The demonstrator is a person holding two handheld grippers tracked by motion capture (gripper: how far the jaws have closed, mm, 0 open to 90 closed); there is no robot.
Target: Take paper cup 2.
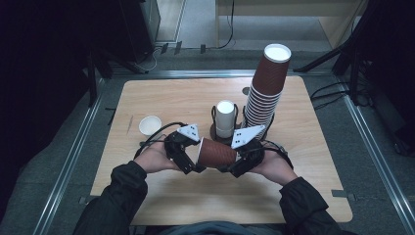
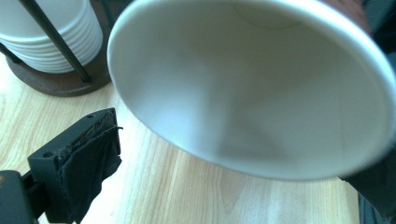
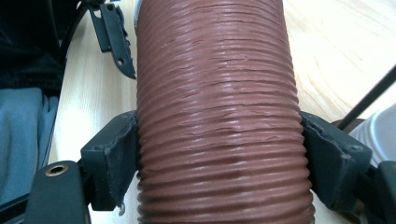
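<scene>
A brown ribbed paper cup (image 1: 218, 153) lies on its side in the air between both grippers, just above the wooden table (image 1: 161, 98). My right gripper (image 3: 219, 158) is shut on the cup's ribbed body (image 3: 219, 93), one pad pressing each side. In the high view the right gripper (image 1: 241, 159) is at the cup's base end. My left gripper (image 1: 190, 157) is at the cup's mouth end. In the left gripper view the cup's white inside (image 2: 252, 88) faces the camera, and my left gripper (image 2: 236, 158) is open, its left pad (image 2: 88, 158) apart from the rim.
A tall leaning stack of brown cups (image 1: 266, 93) stands behind the right hand. A wire holder with white cups (image 1: 225, 117) sits just behind the held cup. A small white cup (image 1: 149, 125) stands at the left. The near table edge is close to the person's sleeves.
</scene>
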